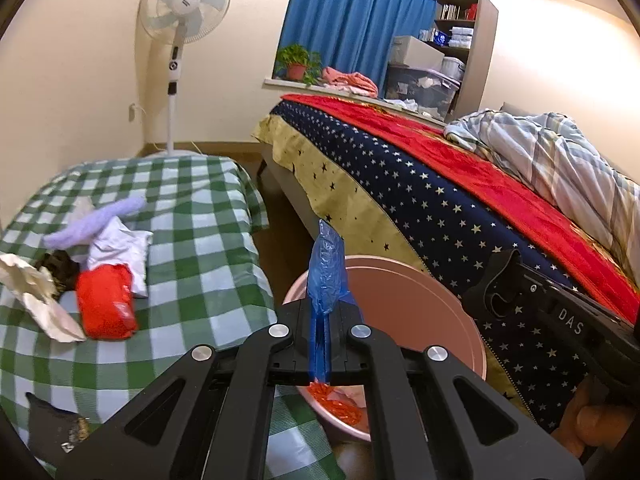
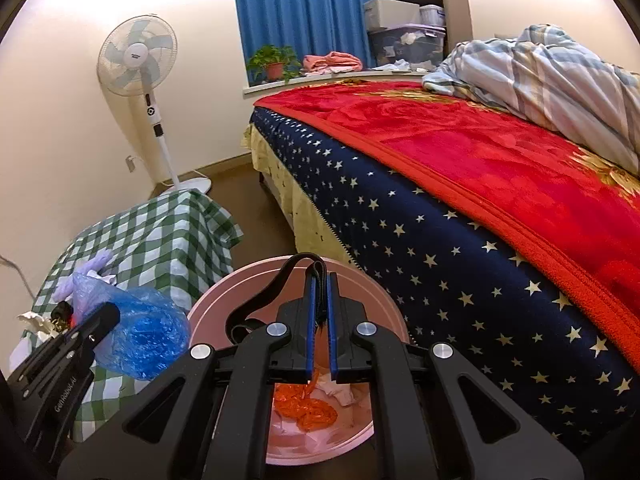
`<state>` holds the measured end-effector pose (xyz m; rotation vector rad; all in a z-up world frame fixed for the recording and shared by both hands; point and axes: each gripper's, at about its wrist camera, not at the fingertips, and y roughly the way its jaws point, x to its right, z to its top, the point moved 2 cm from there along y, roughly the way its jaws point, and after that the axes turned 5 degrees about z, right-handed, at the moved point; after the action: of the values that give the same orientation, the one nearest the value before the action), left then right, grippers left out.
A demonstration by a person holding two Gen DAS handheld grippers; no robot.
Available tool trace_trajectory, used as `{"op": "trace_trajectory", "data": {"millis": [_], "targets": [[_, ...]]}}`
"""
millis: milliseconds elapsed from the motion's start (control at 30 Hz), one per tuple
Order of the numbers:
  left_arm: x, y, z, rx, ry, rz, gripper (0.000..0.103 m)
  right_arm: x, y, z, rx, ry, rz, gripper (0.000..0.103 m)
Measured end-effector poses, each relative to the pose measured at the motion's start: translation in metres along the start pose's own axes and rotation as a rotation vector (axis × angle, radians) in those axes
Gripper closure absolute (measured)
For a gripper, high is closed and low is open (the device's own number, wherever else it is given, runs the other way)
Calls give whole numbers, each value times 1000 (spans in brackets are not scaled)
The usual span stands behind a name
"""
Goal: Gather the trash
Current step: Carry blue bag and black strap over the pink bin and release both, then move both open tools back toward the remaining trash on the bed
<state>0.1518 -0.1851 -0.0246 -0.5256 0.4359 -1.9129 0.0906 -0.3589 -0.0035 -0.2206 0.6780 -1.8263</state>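
Both our grippers hang over the pink bin (image 2: 208, 308), each clamped on something.

Our left gripper (image 1: 320, 300) pinches a blue plastic bag (image 1: 326, 276); our right gripper (image 2: 320, 312) grips a black strap (image 2: 264, 296). Orange trash (image 2: 308, 408) lies inside the bin, between checked table (image 1: 192, 240) and bed (image 2: 440, 264).

a crumpled blue plastic bag (image 2: 136, 336) hangs left of the pink bin (image 2: 224, 300); orange wrapper (image 2: 312, 408) and white paper lie inside; red packet (image 1: 106, 300) rests on the checked cloth.
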Motion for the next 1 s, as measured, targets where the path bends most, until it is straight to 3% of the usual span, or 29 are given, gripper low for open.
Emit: {"op": "trace_trajectory", "data": {"millis": [367, 500, 567, 633, 1000], "targets": [[10, 17, -3, -28, 5, -18, 101, 3, 11, -1, -9, 18, -15, 97], [11, 23, -5, -55, -6, -25, 94, 5, 10, -1, -7, 26, -43, 88], [8, 25, -7, -71, -11, -23, 79, 7, 10, -1, -8, 42, -50, 75], [6, 23, -8, -71, -9, -12, 79, 7, 11, -1, -11, 48, -56, 61], [-1, 1, 2, -29, 6, 14, 79, 2, 1, -2, 7, 33, -22, 61]]}}
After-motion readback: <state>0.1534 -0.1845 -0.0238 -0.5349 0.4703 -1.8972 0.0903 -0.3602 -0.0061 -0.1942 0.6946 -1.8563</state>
